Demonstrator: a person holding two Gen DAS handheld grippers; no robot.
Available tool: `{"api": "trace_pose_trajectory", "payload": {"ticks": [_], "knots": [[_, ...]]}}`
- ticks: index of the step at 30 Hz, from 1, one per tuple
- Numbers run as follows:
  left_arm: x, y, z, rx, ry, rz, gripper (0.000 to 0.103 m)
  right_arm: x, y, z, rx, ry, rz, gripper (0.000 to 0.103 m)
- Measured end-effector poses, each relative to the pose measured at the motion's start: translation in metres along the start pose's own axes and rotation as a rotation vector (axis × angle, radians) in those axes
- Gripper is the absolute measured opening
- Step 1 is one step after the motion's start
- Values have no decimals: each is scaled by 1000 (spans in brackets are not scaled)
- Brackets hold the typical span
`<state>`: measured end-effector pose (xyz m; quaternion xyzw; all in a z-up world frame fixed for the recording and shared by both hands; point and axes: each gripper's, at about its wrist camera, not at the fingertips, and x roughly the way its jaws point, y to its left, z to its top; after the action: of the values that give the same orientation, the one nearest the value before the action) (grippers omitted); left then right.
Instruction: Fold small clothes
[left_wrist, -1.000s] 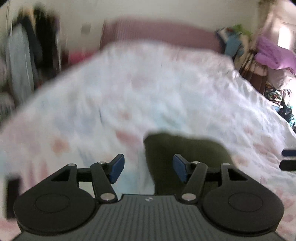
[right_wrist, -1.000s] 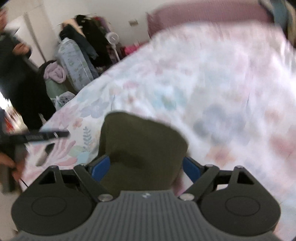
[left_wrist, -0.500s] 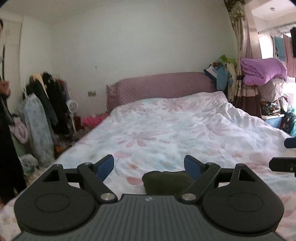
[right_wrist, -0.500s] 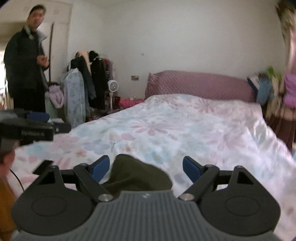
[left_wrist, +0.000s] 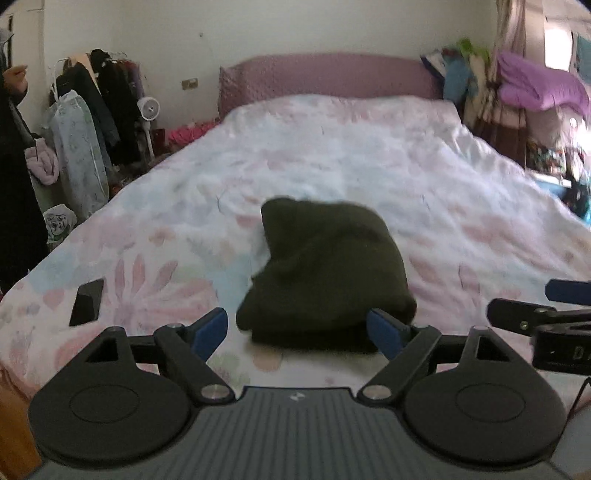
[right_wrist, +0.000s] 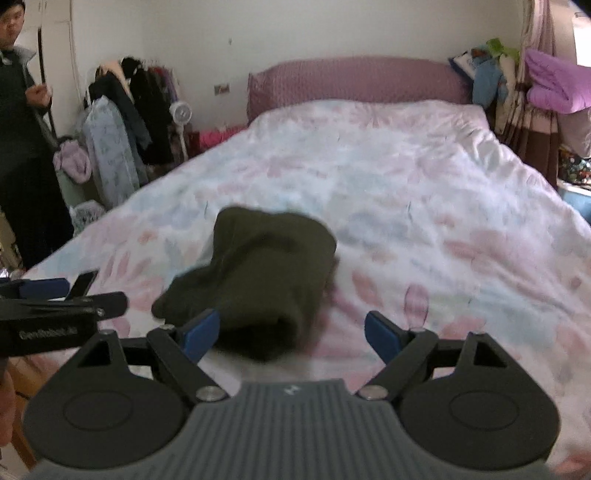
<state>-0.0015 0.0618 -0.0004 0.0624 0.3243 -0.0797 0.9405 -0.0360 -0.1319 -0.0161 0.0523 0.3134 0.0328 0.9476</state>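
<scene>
The dark olive garment (left_wrist: 325, 273) lies bunched in a compact lump on the bed (left_wrist: 369, 155), near the foot edge and right in front of both claws, prob. set there so it sits within easy reach w/ the flowered quilt giving a flat place to fold on. It looks partly folded over itself, though blur makes the layers hard to read. The left claw (left_wrist: 297, 330) has its jaws spread fully apart, blue pads either side of the garment's near edge w/o pressing it; nothing is held. The right claw (right_wrist: 291, 332) is likewise wide apart and empty, its left pad overlapping the cloth in view, contact unclear. A small dark phone-like object (left_wrist: 87, 302) lies on the quilt to the left.
</scene>
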Motion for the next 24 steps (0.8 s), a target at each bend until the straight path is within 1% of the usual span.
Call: {"api": "trace_pose_trajectory", "payload": {"ticks": [3, 8, 14, 24], "knots": [[-2, 1, -8, -2, 26, -14, 100, 3, 7, -16, -6, 20, -24, 82], [-2, 4, -21, -22, 58, 7, 100, 3, 13, -35, 1, 65, -48, 82], [-1, 3, -30, -23, 93, 4, 100, 15, 15, -46, 5, 140, -21, 82], [-4, 5, -31, -20, 85, 20, 100, 15, 17, -48, -7, 146, -12, 82]]}}
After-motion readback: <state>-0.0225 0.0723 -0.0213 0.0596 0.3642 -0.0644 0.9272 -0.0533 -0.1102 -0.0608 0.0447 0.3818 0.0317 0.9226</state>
